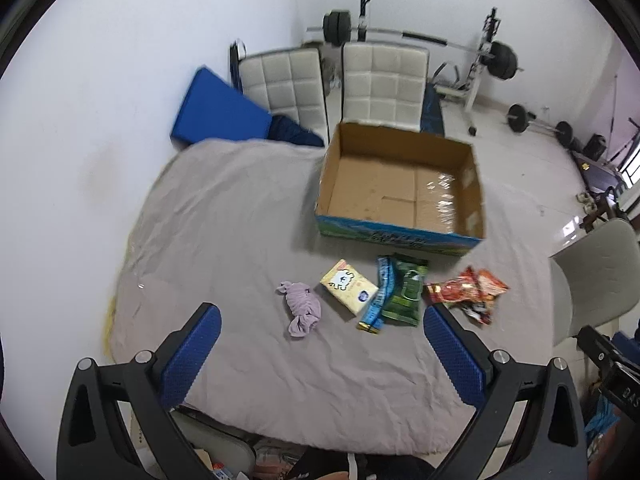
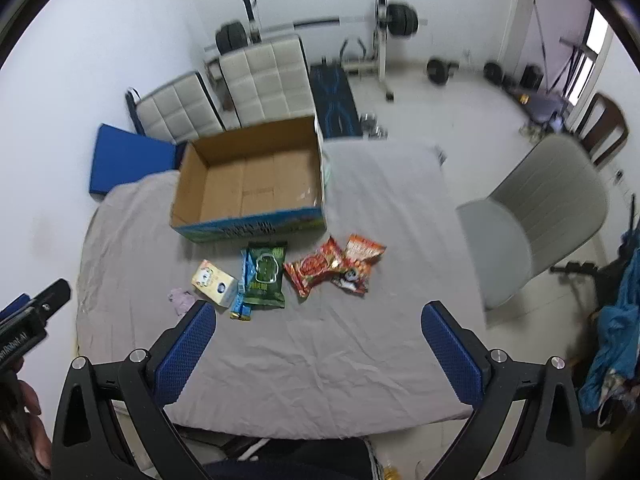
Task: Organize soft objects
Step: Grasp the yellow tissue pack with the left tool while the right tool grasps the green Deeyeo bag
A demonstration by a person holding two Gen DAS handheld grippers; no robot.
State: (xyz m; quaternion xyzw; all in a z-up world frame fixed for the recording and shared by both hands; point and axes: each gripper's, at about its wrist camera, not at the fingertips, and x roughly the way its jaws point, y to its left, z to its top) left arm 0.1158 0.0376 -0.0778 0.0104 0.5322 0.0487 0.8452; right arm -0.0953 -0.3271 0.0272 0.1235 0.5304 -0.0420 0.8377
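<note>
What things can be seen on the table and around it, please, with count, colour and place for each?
cardboard box: 1, brown inside, blue-green print outside, empty, far part of table
purple cloth: 1, lilac, crumpled, leftmost of the row before the box
tissue pack: 1, cream-yellow, right of the cloth
blue packet: 1, blue, narrow, between tissue pack and green packet
green packet: 1, dark green, flat
red snack packets: at least 2, red-orange, right end of row
table cover: 1, grey, wrinkled
padded chairs: 2, cream, behind table
grey chair: 1, right of table
barbell rack: 1, back wall
left gripper: open, empty
right gripper: open, empty
</note>
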